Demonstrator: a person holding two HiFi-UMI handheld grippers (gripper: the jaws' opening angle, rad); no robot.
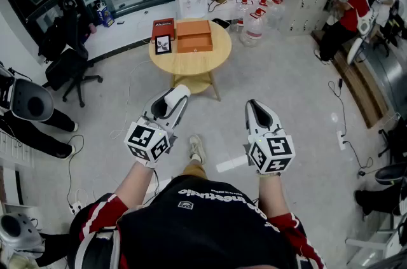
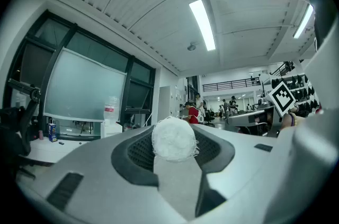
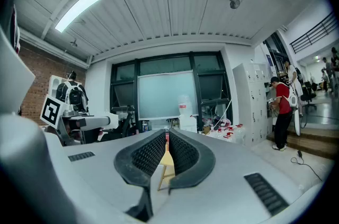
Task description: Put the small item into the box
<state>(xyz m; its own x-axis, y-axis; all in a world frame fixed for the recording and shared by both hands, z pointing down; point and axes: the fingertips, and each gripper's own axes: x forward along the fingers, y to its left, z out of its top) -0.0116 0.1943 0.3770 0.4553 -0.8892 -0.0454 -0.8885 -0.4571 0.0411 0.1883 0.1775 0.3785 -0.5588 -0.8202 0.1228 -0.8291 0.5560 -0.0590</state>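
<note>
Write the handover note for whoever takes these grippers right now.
Left gripper: jaws shut on the white fluffy ball.
Right gripper: jaws together, nothing between them.
Orange box: on the round table, some way ahead across the floor.
Done: the ball is in the grip.
Left: walk up to the table and put the ball into the box.

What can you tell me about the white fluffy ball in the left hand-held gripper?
The white ball is small, round and fuzzy, with loose threads sticking out round its edge, so it looks like yarn or fibre. It sits clamped between the dark ribbed pads of the left hand-held gripper, near their tips. It is held in the air over the floor, short of the round wooden table. Nothing but the pads touches it.
</note>
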